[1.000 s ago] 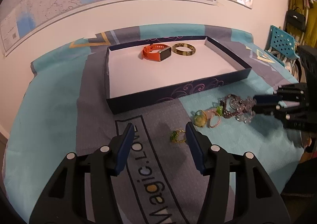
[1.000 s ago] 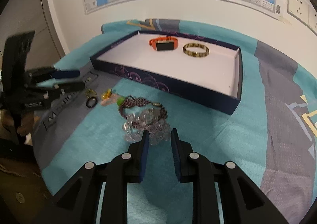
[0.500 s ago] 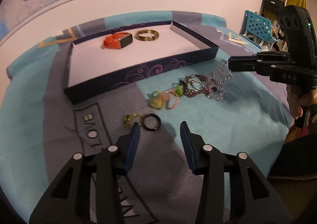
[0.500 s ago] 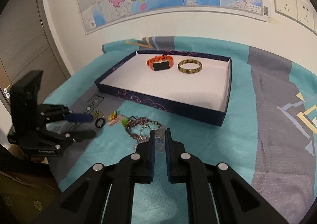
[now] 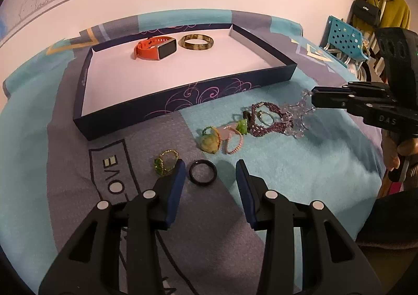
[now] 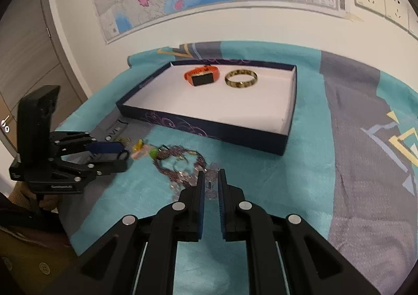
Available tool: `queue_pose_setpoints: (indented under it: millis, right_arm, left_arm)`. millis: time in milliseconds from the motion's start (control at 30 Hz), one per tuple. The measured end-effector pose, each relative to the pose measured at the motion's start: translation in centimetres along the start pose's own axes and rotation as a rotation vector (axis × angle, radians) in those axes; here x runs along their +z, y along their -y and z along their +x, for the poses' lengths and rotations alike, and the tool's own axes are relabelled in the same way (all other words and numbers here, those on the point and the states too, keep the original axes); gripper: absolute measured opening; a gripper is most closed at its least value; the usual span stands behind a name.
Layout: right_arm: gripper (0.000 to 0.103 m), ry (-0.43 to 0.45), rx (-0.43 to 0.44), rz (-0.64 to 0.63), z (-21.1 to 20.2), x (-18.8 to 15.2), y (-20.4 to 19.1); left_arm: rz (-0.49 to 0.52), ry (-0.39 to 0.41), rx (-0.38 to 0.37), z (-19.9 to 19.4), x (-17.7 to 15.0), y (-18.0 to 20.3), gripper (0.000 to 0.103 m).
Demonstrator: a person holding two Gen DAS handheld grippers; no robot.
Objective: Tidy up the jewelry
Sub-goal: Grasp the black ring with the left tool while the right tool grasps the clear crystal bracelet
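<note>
A black ring (image 5: 203,172) lies on the blanket between the fingers of my left gripper (image 5: 210,167), closer to the left pad. That gripper is open and neither pad touches the ring. My right gripper (image 6: 210,174) is shut on a clear bead bracelet (image 6: 210,190), though its jaws are opening slightly. In the left wrist view the right gripper (image 5: 314,93) holds one end of the clear bead bracelet (image 5: 297,114) up off the cloth. A purple beaded bracelet (image 5: 269,125) lies tangled beside it. The navy box (image 5: 183,101) holds an orange watch (image 5: 154,48) and a mottled bangle (image 5: 197,42).
Small pieces lie in front of the box: a gold ring with a green stone (image 5: 166,161), a yellow-green ring (image 5: 209,142) and a pink bead ring (image 5: 233,143). A blue perforated chair (image 5: 344,36) stands at the right. A person's hand (image 5: 394,154) grips the right tool.
My left gripper swung over to the black ring and narrowed its jaws around it. The right gripper closed on the clear beads and lifted their end off the cloth.
</note>
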State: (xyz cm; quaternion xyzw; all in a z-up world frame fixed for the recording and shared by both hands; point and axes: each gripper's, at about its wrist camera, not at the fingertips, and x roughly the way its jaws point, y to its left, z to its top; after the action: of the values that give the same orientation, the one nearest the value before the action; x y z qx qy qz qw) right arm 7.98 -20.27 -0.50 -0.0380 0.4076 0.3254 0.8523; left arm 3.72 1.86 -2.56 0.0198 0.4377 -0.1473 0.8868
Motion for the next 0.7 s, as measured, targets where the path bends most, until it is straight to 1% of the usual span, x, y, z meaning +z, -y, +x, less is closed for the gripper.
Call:
queue_pose_setpoints:
  millis: [67, 100, 133, 167, 233, 300, 367, 400, 433, 467, 500, 533, 567, 600, 700]
  right_arm:
    - [0.026, -0.022, -0.016, 0.006, 0.6, -0.3, 0.1]
    - [0.041, -0.024, -0.021, 0.005, 0.7, -0.4, 0.1]
    - [0.045, -0.026, -0.02, 0.0, 0.9, -0.5, 0.0]
    - [0.045, -0.031, -0.022, -0.008, 1.1, -0.5, -0.3]
    - [0.05, -0.036, -0.024, -0.023, 1.5, -0.6, -0.6]
    - [0.05, -0.046, -0.028, -0.035, 1.9, -0.6, -0.9]
    - [0.05, -0.057, -0.037, -0.044, 2.4, -0.6, -1.0]
    - [0.05, -0.052, -0.043, -0.048, 2.5, -0.7, -1.1]
    - [0.049, -0.053, -0.045, -0.055, 2.6, -0.7, -1.2]
    - [0.045, -0.052, -0.045, -0.058, 2.6, -0.6, -1.2]
    - [0.034, -0.052, -0.036, -0.06, 2.5, -0.6, -1.3]
    - [0.019, -0.053, -0.025, -0.058, 2.5, -0.6, -1.3]
    - [0.013, -0.053, -0.019, -0.06, 2.4, -0.6, -1.4]
    - [0.008, -0.053, -0.023, -0.065, 2.3, -0.6, -1.4]
    - [0.008, -0.051, -0.031, -0.064, 2.0, -0.5, -1.5]
  left_arm:
    - [0.007, -0.004, 0.017, 0.1, 0.0, 0.1, 0.038]
    - [0.011, -0.006, 0.026, 0.1, 0.0, 0.2, 0.036]
    - [0.018, -0.007, 0.033, 0.1, 0.0, 0.3, 0.035]
    - [0.022, -0.007, 0.038, 0.1, 0.0, 0.4, 0.035]
    - [0.023, -0.007, 0.043, 0.0, 0.0, 0.4, 0.034]
    - [0.02, -0.006, 0.048, 0.0, -0.1, 0.4, 0.03]
    - [0.013, -0.005, 0.052, -0.1, -0.1, 0.3, 0.023]
    - [0.009, -0.005, 0.052, -0.1, -0.1, 0.2, 0.023]
    - [0.005, -0.005, 0.048, -0.2, -0.1, 0.1, 0.023]
    - [0.003, -0.004, 0.048, -0.2, -0.2, 0.1, 0.023]
    - [0.004, -0.003, 0.049, -0.2, -0.2, 0.2, 0.023]
    - [0.006, -0.002, 0.052, -0.2, -0.2, 0.2, 0.023]
    - [0.007, -0.001, 0.053, -0.2, -0.2, 0.3, 0.023]
    - [0.007, 0.0, 0.053, -0.3, -0.2, 0.3, 0.023]
    - [0.001, 0.002, 0.051, -0.3, -0.2, 0.2, 0.023]
